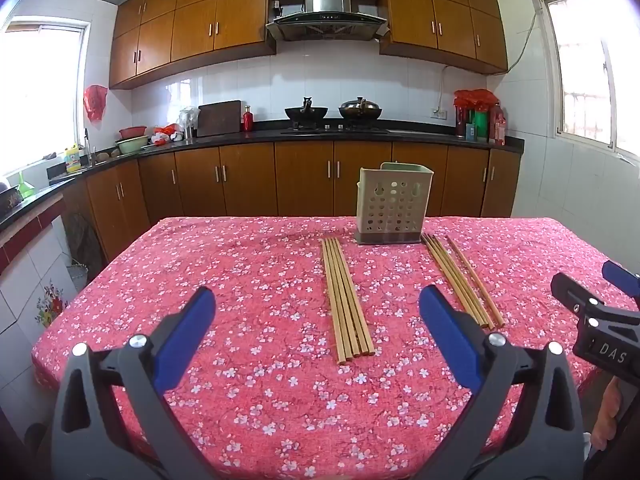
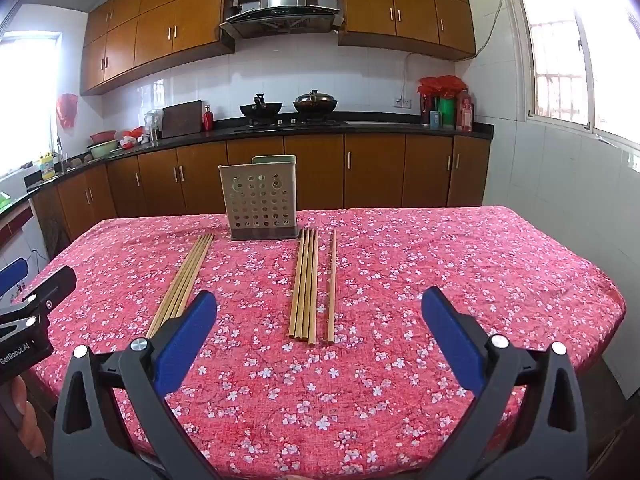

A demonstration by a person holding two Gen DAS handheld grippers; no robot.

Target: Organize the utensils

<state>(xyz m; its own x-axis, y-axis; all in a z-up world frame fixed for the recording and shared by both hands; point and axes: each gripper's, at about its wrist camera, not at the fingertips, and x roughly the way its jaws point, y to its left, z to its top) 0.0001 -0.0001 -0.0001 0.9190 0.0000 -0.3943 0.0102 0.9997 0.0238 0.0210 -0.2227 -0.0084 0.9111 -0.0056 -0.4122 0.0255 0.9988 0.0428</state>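
A beige perforated utensil holder (image 1: 394,204) (image 2: 260,204) stands on the table's far side. A left bundle of wooden chopsticks (image 1: 346,300) (image 2: 182,284) lies flat in front of it. A right bundle (image 1: 456,280) (image 2: 306,284) lies beside a single chopstick (image 1: 476,282) (image 2: 332,286). My left gripper (image 1: 316,304) is open and empty, above the table short of the left bundle. My right gripper (image 2: 320,308) is open and empty, near the close ends of the right bundle. Each gripper shows at the edge of the other's view.
The table wears a red floral cloth (image 1: 240,320) (image 2: 460,272). Behind it run wooden cabinets and a black counter (image 1: 320,136) with two woks, a cutting board and bottles. Windows are on both sides.
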